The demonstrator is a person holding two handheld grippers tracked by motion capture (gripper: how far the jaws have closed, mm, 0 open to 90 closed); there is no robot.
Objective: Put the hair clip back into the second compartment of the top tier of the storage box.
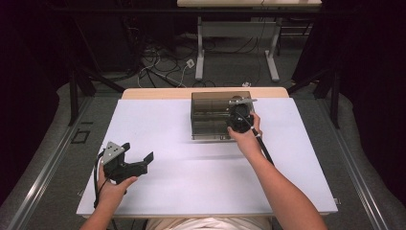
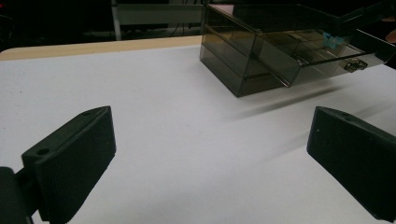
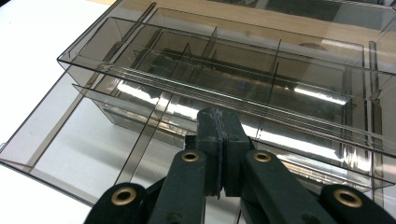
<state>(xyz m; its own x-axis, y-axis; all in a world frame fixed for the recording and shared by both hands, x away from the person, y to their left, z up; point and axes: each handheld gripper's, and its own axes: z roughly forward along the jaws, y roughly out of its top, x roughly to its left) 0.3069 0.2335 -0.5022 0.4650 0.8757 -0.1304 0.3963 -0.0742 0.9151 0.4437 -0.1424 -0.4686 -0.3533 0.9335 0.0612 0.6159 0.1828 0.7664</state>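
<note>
Right tool (image 3: 219, 140), jaws closed with nothing between them, sits over the open drawer (image 3: 140, 140) of the clear box (image 1: 210, 115) at the desk's (image 1: 191, 182) far edge. Left tool (image 1: 125, 160) rests open. Pushing down could tip the box.

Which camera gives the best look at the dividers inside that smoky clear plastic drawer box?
The right gripper view: the smoky clear plastic drawer box shows its dividers close up. The left gripper view shows it side-on; the high view, small from above.
</note>
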